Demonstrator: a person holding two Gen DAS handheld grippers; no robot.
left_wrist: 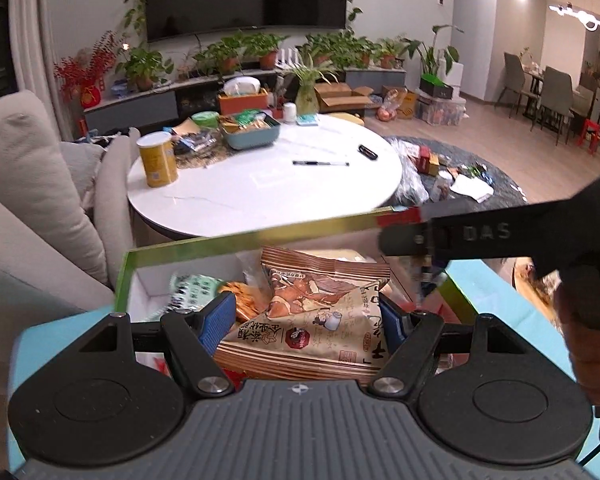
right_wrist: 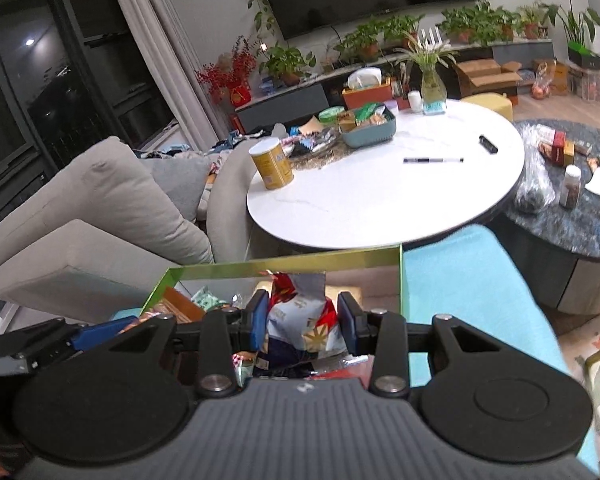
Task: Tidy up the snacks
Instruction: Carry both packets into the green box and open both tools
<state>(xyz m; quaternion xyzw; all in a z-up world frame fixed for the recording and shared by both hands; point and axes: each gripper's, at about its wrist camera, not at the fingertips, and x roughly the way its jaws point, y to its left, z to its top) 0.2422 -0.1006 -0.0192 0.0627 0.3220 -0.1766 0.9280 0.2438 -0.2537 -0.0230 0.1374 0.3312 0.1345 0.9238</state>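
Right now the biggest thing ahead of you is the round white table [left_wrist: 260, 184], with a grey sofa [left_wrist: 32, 184] to its left and a lower dark round table [right_wrist: 580, 224] to its right. Closer in, a green-rimmed snack box [left_wrist: 188, 246] rests on a turquoise surface [right_wrist: 472, 280], just beside the white table's near edge.

Both of your grippers reach forward and down into that box. Your left gripper [left_wrist: 310, 320] sits low over the box's middle, its blue pads [left_wrist: 217, 322] pressed against the two sides of a brown paper snack packet [left_wrist: 320, 312] printed with Chinese characters; the packet fills the gap between them, so you are holding it. The packet lies on top of other wrapped snacks, with a green-and-white packet [left_wrist: 192, 292] towards the box's left wall.

Your right gripper [right_wrist: 302, 324] enters from the right side and crosses the box's far-right corner in the left wrist view. Its pads stand fairly narrow, closed on a crinkled red, white and blue snack bag [right_wrist: 304, 320] that stands upright between them, above the box's contents.

On the white table sit a yellow canister [left_wrist: 158, 160], a teal tray of snacks [left_wrist: 252, 130], a pen [left_wrist: 320, 163] and a small black object [left_wrist: 368, 152], all well apart from both grippers.
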